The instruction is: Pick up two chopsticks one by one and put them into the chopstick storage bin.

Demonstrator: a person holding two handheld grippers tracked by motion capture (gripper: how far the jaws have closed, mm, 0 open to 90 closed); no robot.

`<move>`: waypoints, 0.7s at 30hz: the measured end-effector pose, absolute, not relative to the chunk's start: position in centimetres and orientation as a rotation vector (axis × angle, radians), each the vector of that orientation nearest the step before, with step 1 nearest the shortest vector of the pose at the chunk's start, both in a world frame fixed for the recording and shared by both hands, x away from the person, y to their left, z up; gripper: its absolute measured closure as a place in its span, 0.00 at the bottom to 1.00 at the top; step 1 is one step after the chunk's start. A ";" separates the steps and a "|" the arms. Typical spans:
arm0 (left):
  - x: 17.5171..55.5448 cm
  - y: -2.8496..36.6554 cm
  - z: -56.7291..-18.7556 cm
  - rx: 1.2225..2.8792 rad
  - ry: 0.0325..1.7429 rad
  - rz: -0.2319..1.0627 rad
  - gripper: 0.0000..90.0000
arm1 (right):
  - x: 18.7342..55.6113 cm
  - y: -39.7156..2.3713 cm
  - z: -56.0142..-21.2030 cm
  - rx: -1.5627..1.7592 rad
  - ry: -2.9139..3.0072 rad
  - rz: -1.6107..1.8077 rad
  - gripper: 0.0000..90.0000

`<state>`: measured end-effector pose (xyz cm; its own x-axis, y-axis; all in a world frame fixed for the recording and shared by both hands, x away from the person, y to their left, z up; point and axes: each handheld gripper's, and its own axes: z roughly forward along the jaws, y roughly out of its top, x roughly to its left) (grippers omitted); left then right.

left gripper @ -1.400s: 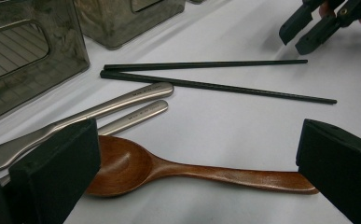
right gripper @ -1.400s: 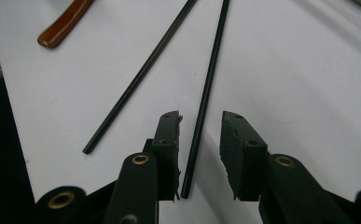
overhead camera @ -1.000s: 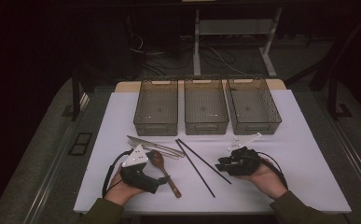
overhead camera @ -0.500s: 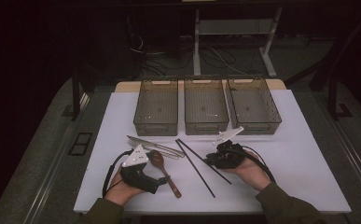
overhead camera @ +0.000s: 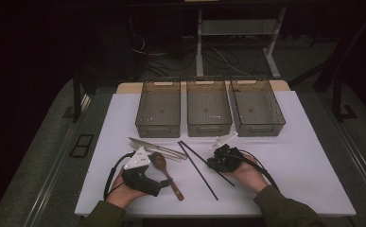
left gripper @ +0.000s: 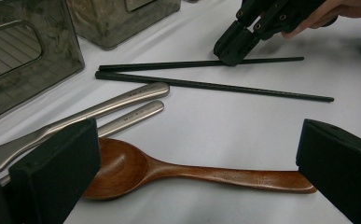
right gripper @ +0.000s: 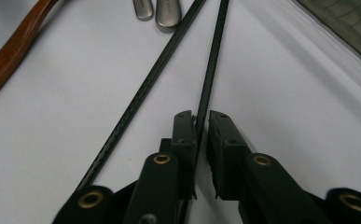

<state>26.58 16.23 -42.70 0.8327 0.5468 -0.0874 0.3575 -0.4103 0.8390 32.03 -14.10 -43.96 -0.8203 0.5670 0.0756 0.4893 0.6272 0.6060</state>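
Two black chopsticks lie crossed near the middle of the white table (overhead camera: pixel 303 165). My right gripper (overhead camera: pixel 213 163) (right gripper: pixel 202 119) rests low on the table. Its jaws have just been closing, and they now pinch the farther chopstick (overhead camera: pixel 195 150) (right gripper: pixel 211 70), which still lies flat. The other chopstick (overhead camera: pixel 200 174) (right gripper: pixel 141 98) lies free beside it. My left gripper (overhead camera: pixel 164 183) (left gripper: pixel 197 177) is open wide, its jaws on either side of a wooden spoon (overhead camera: pixel 169 177) (left gripper: pixel 122 168) without touching it. The left gripper view shows the right gripper (left gripper: pixel 234 49) on its chopstick.
Two metal cutlery handles (overhead camera: pixel 157 147) (left gripper: pixel 122 100) lie just beyond the spoon. Three clear plastic bins (overhead camera: pixel 158 109) (overhead camera: pixel 209 106) (overhead camera: pixel 256 106) stand side by side at the back of the table. A cable (overhead camera: pixel 261 165) loops around the right hand.
My right hand has slid left and a little down to the chopsticks, and its jaws have narrowed onto one. The left hand and gripper have stayed put.
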 end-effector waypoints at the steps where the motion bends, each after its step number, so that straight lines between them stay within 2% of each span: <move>1: 26.6 16.2 -42.7 2.043 0.663 0.247 0.00 | 32.0 -14.1 -44.0 0.886 2.718 0.950 0.91; 21: 26.5 16.3 -42.6 2.042 0.665 0.248 0.00 | 31.6 -14.2 -44.1 0.933 2.662 0.954 0.96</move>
